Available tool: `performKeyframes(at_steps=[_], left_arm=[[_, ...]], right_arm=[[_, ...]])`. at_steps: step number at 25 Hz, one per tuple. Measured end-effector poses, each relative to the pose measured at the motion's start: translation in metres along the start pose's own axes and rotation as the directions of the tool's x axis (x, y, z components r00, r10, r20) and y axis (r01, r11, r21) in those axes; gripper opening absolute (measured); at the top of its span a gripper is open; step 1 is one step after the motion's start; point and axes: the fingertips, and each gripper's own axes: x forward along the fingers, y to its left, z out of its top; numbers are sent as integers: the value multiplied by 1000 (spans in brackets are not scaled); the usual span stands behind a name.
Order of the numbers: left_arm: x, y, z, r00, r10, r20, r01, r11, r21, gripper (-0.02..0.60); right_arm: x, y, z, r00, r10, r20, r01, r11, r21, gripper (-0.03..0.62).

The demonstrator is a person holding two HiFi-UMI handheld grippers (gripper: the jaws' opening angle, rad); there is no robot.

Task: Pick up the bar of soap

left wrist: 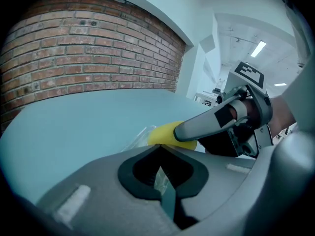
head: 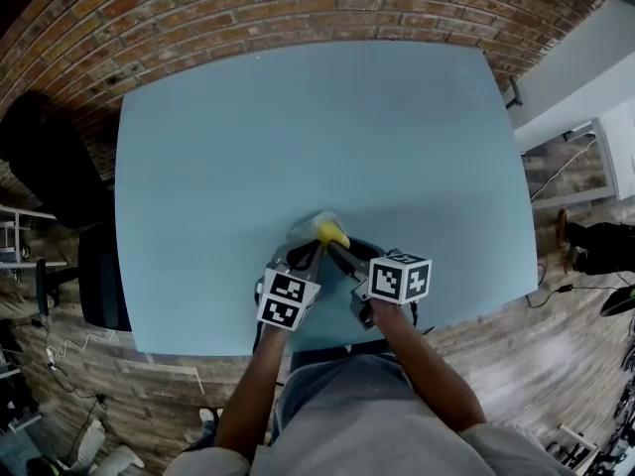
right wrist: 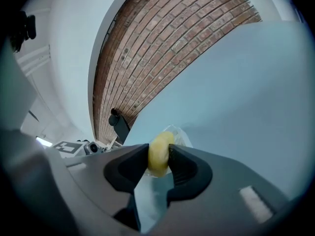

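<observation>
A yellow bar of soap (head: 332,233) lies half out of a clear plastic wrapper (head: 306,228) near the front edge of the light blue table (head: 298,117). My right gripper (head: 337,249) is shut on the soap (right wrist: 158,154), with both dark pads pressing its sides. My left gripper (head: 310,252) comes in from the left, close beside the right one. In the left gripper view its jaws (left wrist: 158,147) meet at the tips with the wrapper film (left wrist: 161,180) pinched between them. Just past them is the soap (left wrist: 165,133), under a finger of the right gripper (left wrist: 206,124).
The table's front edge (head: 327,345) runs just below both grippers, with the person's lap behind it. A black chair (head: 45,167) stands off the table's left side and white furniture (head: 585,67) off its right. Brick wall (head: 298,8) lies beyond the far edge.
</observation>
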Motion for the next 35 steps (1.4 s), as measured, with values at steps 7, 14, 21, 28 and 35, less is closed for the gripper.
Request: performKeyframes(at_steps=[7,14,21,28,35], left_arm=[[-4,-3,0,1000,-12,20,13,998,-57,3],[-9,1,3,999,-9,37,12,997,-78,3],[-13,0,8,999,-7,52,12,997,-78,3],[-20,1,14,997,1,71,5,997,-83,3],[-30,3,23,994,9,111,3,994,-113,3]], right_arm=[[-4,2,1,1000,15,7,-15,1000,9,124],[-6,8,5,999,30,14,-30,999,16,124],[-12,15,12,998,57,38,-58,998,35,124],[-18,25,22,994,90,67,-93,995,40,124],[-25,38,32,988,124,94,-128,991,38,124]])
